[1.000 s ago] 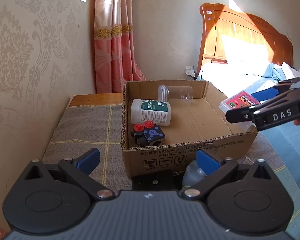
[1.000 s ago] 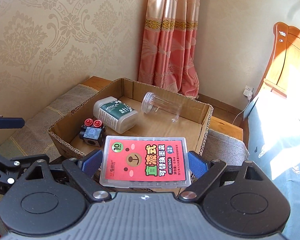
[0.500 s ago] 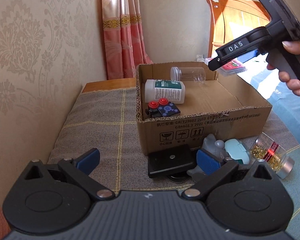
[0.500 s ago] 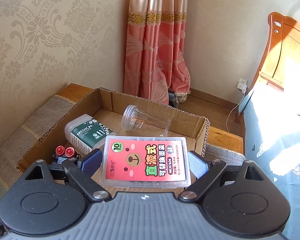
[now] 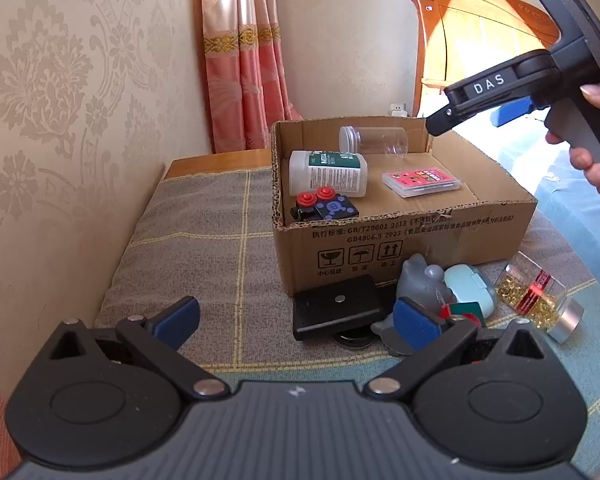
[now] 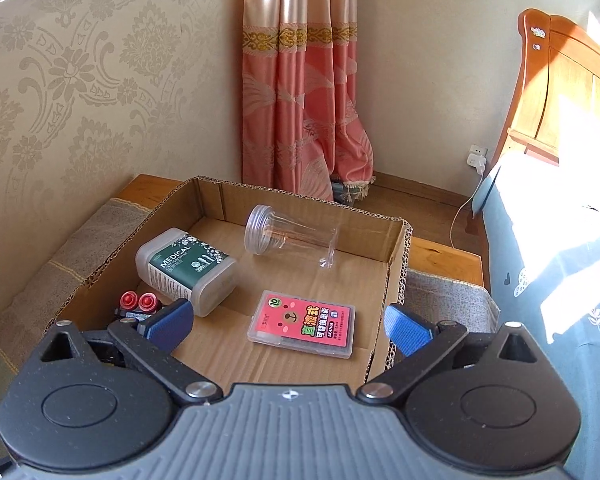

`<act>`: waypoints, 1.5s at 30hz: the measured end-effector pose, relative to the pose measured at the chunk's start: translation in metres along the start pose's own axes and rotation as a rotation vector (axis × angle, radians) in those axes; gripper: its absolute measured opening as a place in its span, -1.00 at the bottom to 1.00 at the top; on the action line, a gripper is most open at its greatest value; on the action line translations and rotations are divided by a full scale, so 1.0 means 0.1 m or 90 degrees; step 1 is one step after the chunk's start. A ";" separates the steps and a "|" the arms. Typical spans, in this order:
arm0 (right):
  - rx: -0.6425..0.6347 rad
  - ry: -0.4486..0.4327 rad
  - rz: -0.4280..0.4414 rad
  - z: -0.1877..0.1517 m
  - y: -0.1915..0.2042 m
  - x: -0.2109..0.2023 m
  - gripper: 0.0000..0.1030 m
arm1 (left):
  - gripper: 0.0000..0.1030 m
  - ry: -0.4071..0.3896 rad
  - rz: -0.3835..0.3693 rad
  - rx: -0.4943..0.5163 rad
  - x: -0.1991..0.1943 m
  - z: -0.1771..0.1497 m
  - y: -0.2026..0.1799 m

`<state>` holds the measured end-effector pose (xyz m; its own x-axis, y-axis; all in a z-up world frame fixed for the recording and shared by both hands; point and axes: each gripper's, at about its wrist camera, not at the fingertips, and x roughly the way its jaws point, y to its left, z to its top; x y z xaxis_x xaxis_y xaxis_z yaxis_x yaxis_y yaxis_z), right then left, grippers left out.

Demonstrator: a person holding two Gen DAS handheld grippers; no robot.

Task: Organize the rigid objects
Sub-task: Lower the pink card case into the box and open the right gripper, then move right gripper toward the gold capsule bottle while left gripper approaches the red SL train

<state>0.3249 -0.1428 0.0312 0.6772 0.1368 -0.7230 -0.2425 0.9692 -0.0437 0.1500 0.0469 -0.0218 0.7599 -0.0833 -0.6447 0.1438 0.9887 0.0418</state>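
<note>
The flat red-labelled case [image 6: 302, 323] [image 5: 420, 181] lies on the floor of the cardboard box [image 6: 396, 276] [image 5: 404, 240], free of any grip. My right gripper [image 6: 287, 326] hovers above it, its jaws opening wide with nothing between them; in the left wrist view the right gripper [image 5: 480, 110] is over the box's far right corner. Inside the box also lie a white medical-swab tub [image 6: 186, 270], a clear jar [image 6: 290, 236] and a black block with red knobs [image 5: 324, 206]. My left gripper [image 5: 296, 318] is open above the cloth, near a black flat case [image 5: 338, 310].
In front of the box lie a grey bear figure [image 5: 422, 284], a pale teal case [image 5: 470, 286] and a clear jar of yellow beads [image 5: 536, 294]. A patterned wall stands on the left, a pink curtain [image 6: 304, 92] behind, and a bed [image 6: 560, 240] on the right.
The red-labelled case left my right gripper's pads and now lies in the box. The right jaws spread wider. The left wrist view pulled back from the box, showing the objects in front.
</note>
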 end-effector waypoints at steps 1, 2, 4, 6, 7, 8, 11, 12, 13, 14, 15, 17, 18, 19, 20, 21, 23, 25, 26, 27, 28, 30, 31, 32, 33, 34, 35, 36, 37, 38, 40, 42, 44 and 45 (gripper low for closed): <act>0.002 0.001 0.001 -0.03 0.01 -0.03 1.00 | 0.99 0.001 0.000 -0.001 -0.01 -0.01 0.00; 0.005 0.001 0.002 -0.06 0.01 -0.07 1.00 | 0.99 0.001 0.000 -0.002 -0.03 -0.02 0.01; 0.008 0.000 0.007 -0.14 0.02 -0.13 1.00 | 0.99 0.003 0.002 -0.003 -0.05 -0.03 0.01; 0.010 0.000 0.008 -0.22 0.04 -0.19 1.00 | 0.99 0.003 0.002 -0.003 -0.08 -0.05 0.01; 0.010 -0.001 0.007 -0.28 0.05 -0.23 1.00 | 0.99 0.002 0.002 -0.004 -0.09 -0.06 0.00; 0.010 -0.001 0.004 -0.32 0.06 -0.25 1.00 | 0.99 0.001 0.001 -0.005 -0.11 -0.06 0.00; 0.018 0.003 -0.007 -0.49 0.06 -0.32 1.00 | 0.99 -0.001 -0.002 -0.005 -0.16 -0.08 0.00; 0.022 0.005 -0.011 -0.56 0.06 -0.34 1.00 | 0.99 -0.001 -0.002 -0.005 -0.17 -0.09 0.00; 0.027 0.007 -0.014 -0.62 0.05 -0.36 1.00 | 0.99 -0.001 -0.002 -0.004 -0.18 -0.09 0.00; 0.032 0.010 -0.015 -0.69 0.04 -0.38 1.00 | 0.99 -0.001 -0.002 -0.004 -0.19 -0.10 -0.01; 0.038 0.012 -0.019 -0.76 0.04 -0.40 1.00 | 0.99 -0.001 -0.003 -0.004 -0.20 -0.11 -0.01; 0.052 0.017 -0.027 -0.90 0.04 -0.43 1.00 | 0.99 0.000 -0.008 -0.003 -0.21 -0.12 -0.01; 0.058 0.021 -0.029 -0.98 0.05 -0.45 1.00 | 0.99 -0.001 -0.010 -0.001 -0.22 -0.13 -0.02; 0.063 0.023 -0.030 -1.03 0.05 -0.46 1.00 | 0.99 -0.001 -0.012 0.001 -0.23 -0.14 -0.03; 0.070 0.026 -0.031 -1.13 0.06 -0.49 1.00 | 0.99 -0.002 -0.013 0.003 -0.24 -0.15 -0.03; 0.077 0.028 -0.034 -1.20 0.07 -0.51 1.00 | 0.99 -0.003 -0.016 0.004 -0.25 -0.15 -0.04; 0.083 0.032 -0.039 -1.34 0.10 -0.55 1.00 | 0.99 -0.001 -0.018 0.007 -0.25 -0.17 -0.06; 0.087 0.037 -0.044 -1.48 0.13 -0.58 1.00 | 0.99 0.002 -0.020 0.009 -0.25 -0.18 -0.07; 0.091 0.042 -0.046 -1.54 0.14 -0.58 1.00 | 0.99 0.003 -0.022 0.011 -0.25 -0.19 -0.08; 0.093 0.048 -0.047 -1.60 0.14 -0.57 1.00 | 0.99 0.005 -0.023 0.012 -0.24 -0.20 -0.09; 0.092 0.055 -0.050 -1.66 0.15 -0.57 1.00 | 0.99 0.006 -0.025 0.014 -0.24 -0.20 -0.10; 0.091 0.067 -0.062 -1.75 0.14 -0.55 1.00 | 0.99 0.009 -0.027 0.018 -0.23 -0.21 -0.13; 0.092 0.074 -0.070 -1.79 0.13 -0.53 1.00 | 0.99 0.011 -0.029 0.020 -0.23 -0.21 -0.14; 0.095 0.079 -0.076 -1.83 0.11 -0.52 1.00 | 0.99 0.013 -0.030 0.021 -0.22 -0.21 -0.16; 0.100 0.083 -0.078 -1.86 0.08 -0.51 1.00 | 0.99 0.015 -0.032 0.023 -0.22 -0.21 -0.17; 0.106 0.085 -0.079 -1.88 0.05 -0.51 1.00 | 0.99 0.016 -0.033 0.025 -0.21 -0.21 -0.18; 0.111 0.087 -0.082 -1.90 0.03 -0.51 1.00 | 0.99 0.019 -0.034 0.027 -0.20 -0.21 -0.20; 0.114 0.087 -0.085 -1.92 0.00 -0.51 1.00 | 0.99 0.020 -0.034 0.029 -0.19 -0.21 -0.21; 0.117 0.088 -0.086 -1.93 -0.03 -0.52 1.00 | 0.99 0.022 -0.035 0.031 -0.18 -0.21 -0.23; 0.121 0.088 -0.086 -1.95 -0.06 -0.52 1.00 | 0.99 0.024 -0.034 0.033 -0.17 -0.20 -0.24; 0.130 0.087 -0.086 -1.98 -0.11 -0.52 1.00 | 0.99 0.029 -0.033 0.039 -0.15 -0.20 -0.29; 0.138 0.089 -0.089 -2.00 -0.15 -0.51 1.00 | 0.99 0.032 -0.031 0.046 -0.12 -0.19 -0.33; 0.139 0.094 -0.089 -2.03 -0.17 -0.50 1.00 | 0.99 0.031 -0.024 0.051 -0.09 -0.16 -0.36; 0.134 0.096 -0.089 -2.04 -0.17 -0.49 1.00 | 0.99 0.032 -0.018 0.053 -0.07 -0.15 -0.36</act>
<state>0.1539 -0.2079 -0.0734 0.5794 -0.0181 -0.8149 0.0064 0.9998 -0.0176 0.1305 0.0135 -0.0301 0.7220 -0.1031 -0.6842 0.2195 0.9719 0.0852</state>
